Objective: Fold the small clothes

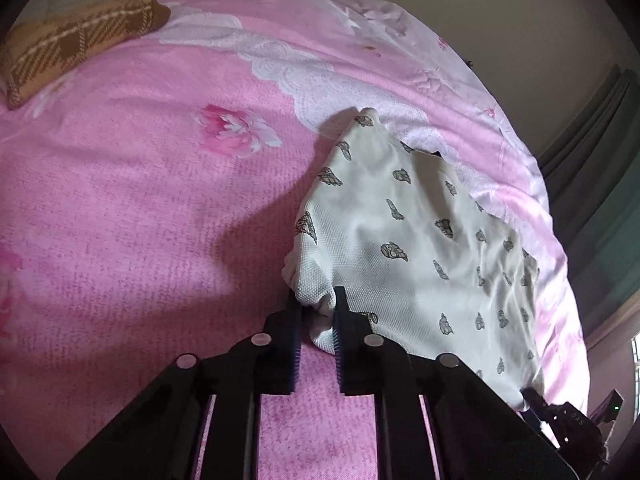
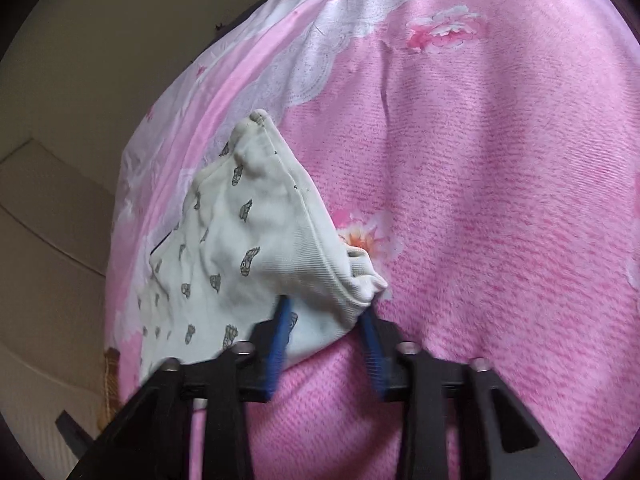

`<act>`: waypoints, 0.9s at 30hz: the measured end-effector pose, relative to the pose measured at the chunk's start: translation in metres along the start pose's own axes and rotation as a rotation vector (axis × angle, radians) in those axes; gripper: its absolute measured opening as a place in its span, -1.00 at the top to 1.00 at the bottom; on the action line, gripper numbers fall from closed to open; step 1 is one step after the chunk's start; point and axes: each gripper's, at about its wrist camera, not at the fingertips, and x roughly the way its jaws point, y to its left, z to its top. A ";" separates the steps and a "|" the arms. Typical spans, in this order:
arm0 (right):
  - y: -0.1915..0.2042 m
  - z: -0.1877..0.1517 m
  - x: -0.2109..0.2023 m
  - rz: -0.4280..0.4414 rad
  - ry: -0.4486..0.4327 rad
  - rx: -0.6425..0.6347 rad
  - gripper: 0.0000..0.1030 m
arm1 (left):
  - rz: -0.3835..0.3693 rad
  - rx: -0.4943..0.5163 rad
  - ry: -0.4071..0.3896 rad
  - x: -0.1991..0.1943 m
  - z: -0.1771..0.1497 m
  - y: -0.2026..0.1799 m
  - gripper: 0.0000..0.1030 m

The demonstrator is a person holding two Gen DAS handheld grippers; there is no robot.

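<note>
Garment: small white cotton garment with grey prints, lying on the pink flowered bed cover.
Left gripper: fingers clamped on one bunched corner of the garment.
Right gripper: fingers clamped on another ribbed corner.
Far corner: brown checked pillow.

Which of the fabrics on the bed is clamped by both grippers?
The small white printed garment: the left gripper pinches one bunched corner, the right gripper another. The pink floral bedspread lies beneath, and the brown plaid blanket is far off, untouched.
</note>
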 end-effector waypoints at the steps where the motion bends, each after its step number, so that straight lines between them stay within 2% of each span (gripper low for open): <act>1: -0.004 -0.001 -0.002 -0.003 -0.006 0.017 0.81 | 0.007 0.010 -0.010 -0.003 -0.002 -0.001 0.77; 11: 0.000 -0.014 -0.042 -0.007 -0.074 -0.027 0.92 | 0.021 0.028 -0.067 -0.044 -0.020 0.007 0.79; 18: 0.006 -0.023 -0.091 0.030 -0.089 -0.064 0.92 | 0.004 0.066 -0.107 -0.097 -0.034 0.007 0.79; 22: -0.002 -0.033 -0.108 0.019 -0.070 -0.065 0.92 | 0.012 0.082 -0.070 -0.117 -0.061 0.018 0.79; 27: -0.023 -0.048 -0.089 -0.006 -0.003 -0.026 0.91 | 0.025 0.048 0.003 -0.095 -0.079 0.033 0.78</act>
